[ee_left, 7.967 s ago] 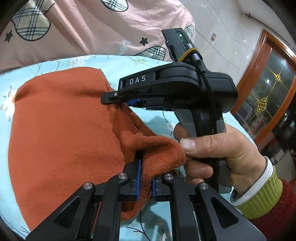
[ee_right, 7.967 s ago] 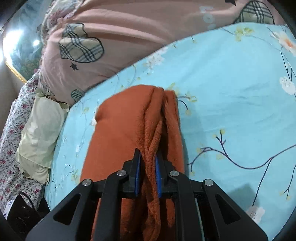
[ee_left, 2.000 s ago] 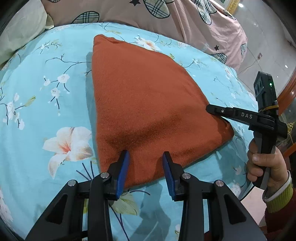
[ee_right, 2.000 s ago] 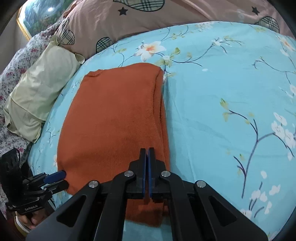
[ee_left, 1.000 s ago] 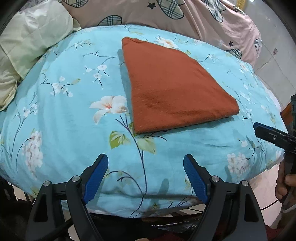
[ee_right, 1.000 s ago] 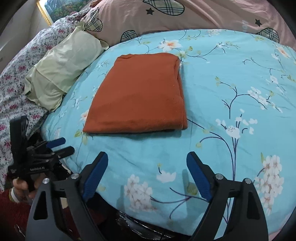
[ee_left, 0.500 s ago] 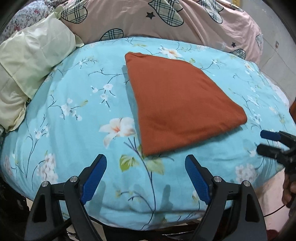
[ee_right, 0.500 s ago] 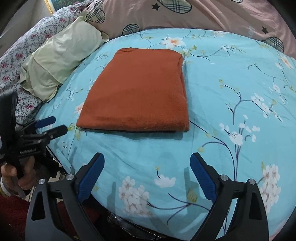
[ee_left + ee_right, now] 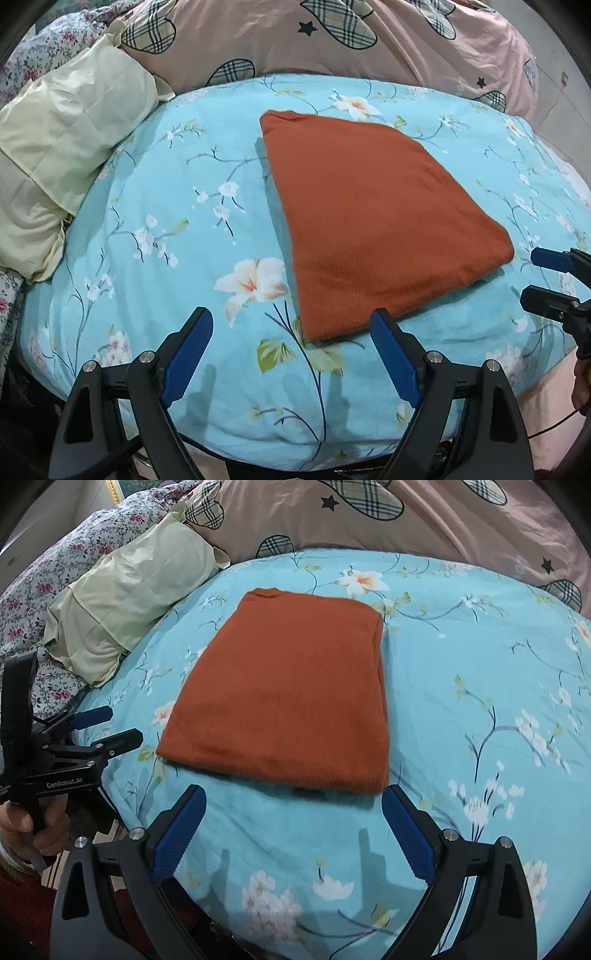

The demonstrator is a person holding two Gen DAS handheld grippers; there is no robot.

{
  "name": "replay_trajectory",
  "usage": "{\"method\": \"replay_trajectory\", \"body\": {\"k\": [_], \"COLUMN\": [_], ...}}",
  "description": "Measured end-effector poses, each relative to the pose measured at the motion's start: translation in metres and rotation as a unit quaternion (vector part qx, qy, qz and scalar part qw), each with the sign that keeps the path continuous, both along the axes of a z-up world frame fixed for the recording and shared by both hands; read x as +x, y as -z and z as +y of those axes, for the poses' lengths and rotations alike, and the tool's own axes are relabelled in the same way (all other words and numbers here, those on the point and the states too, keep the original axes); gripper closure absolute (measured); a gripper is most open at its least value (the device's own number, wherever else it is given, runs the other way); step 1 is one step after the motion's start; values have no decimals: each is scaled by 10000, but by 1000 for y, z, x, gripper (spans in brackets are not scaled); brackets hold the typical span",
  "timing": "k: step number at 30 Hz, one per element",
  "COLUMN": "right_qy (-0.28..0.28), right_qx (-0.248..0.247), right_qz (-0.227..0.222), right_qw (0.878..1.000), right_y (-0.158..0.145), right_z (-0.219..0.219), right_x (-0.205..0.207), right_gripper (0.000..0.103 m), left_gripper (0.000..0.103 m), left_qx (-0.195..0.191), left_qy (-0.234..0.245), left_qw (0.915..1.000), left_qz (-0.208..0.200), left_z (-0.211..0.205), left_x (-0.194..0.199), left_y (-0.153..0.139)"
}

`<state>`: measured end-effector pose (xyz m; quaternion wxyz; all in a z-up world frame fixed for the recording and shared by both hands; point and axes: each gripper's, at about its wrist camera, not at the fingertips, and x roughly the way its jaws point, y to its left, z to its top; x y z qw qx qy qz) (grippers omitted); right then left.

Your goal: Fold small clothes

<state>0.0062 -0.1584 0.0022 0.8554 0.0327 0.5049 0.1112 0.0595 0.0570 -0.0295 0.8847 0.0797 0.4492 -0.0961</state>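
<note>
Pale yellow pillow sits at your far left, against the pink quilt. Your left gripper hangs with its blue pads well apart, nothing between them, above the turquoise floral bedcover. The rust-orange sweater lies folded flat in the bedcover's middle, touched by neither tool. Your right gripper has its jaws opening wide and empty, just short of the sweater's near edge.

Even, fairly bright indoor light, soft shadows under the folded garment, strong fisheye bending and dark vignette at corners, slight blur
</note>
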Motion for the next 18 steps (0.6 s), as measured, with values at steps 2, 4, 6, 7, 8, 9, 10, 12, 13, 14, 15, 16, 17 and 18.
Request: {"method": "replay_trajectory", "body": {"k": [2, 4, 6, 7, 8, 9, 10, 12, 13, 14, 15, 16, 17, 18], "right_qy": [-26, -29, -34, -39, -45, -53, -64, -70, -73, -72, -68, -69, -73, -80], "right_qx": [-2, -27, -43, -41, -28, -15, 3, 13, 13, 12, 15, 26, 41, 49], "right_qz": [-28, -43, -65, -74, -77, -75, -60, -38, -28, -15, -7, 3, 11, 15], "right_qw": [10000, 10000, 10000, 10000, 10000, 10000, 10000, 10000, 10000, 10000, 10000, 10000, 10000, 10000], "right_y": [-2, -4, -6, -6, -6, -6, -5, -4, -3, -2, -2, -1, -1, -1], "right_z": [0, 2, 3, 4, 4, 5, 6, 6, 6, 7, 7, 8, 8, 8], "right_x": [7, 14, 21, 24, 28, 30, 34, 39, 41, 44, 45, 47, 49, 50], "right_gripper": [6, 6, 6, 6, 6, 5, 5, 5, 5, 5, 5, 5, 5, 5], "left_gripper": [16, 16, 16, 16, 16, 16, 16, 15, 15, 15, 15, 15, 15, 15], "left_qx": [61, 112, 112, 111, 116, 124, 129, 155, 166, 186, 199, 208, 215, 220], "left_qy": [-50, -70, -66, -69, -73, -75, -73, -69, -68, -69, -71, -74, -71, -73], "left_qw": [9999, 9998, 9997, 9997, 9997, 9997, 9997, 9997, 9997, 9996, 9996, 9996, 9996, 9996], "left_qz": [-109, -160, -192, -206, -217, -219, -218, -200, -194, -182, -171, -162, -150, -140], "left_z": [-1, -4, -6, -7, -8, -8, -9, -10, -11, -11, -12, -13, -13, -13], "left_x": [4, 7, 13, 15, 17, 19, 21, 25, 27, 30, 31, 32, 34, 36], "left_y": [-4, -8, -11, -12, -13, -13, -13, -12, -12, -11, -10, -10, -10, -9]}}
